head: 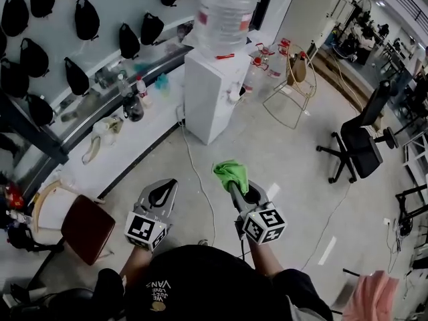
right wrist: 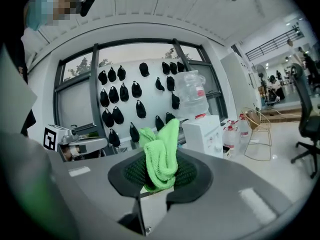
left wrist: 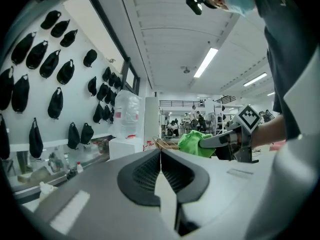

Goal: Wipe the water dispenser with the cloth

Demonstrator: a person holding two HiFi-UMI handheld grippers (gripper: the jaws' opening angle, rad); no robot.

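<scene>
The white water dispenser stands against the long counter with a large clear bottle on top; it also shows in the right gripper view as the dispenser and far off in the left gripper view as the dispenser. My right gripper is shut on a bright green cloth, held well short of the dispenser; the cloth bunches up between the jaws. My left gripper is shut and empty, beside the right one. The green cloth shows to its right.
A white counter with bottles runs along the left wall under hanging black bags. A red-seated stool stands at lower left, a wire chair beyond the dispenser, a black office chair at right. A cable trails across the floor.
</scene>
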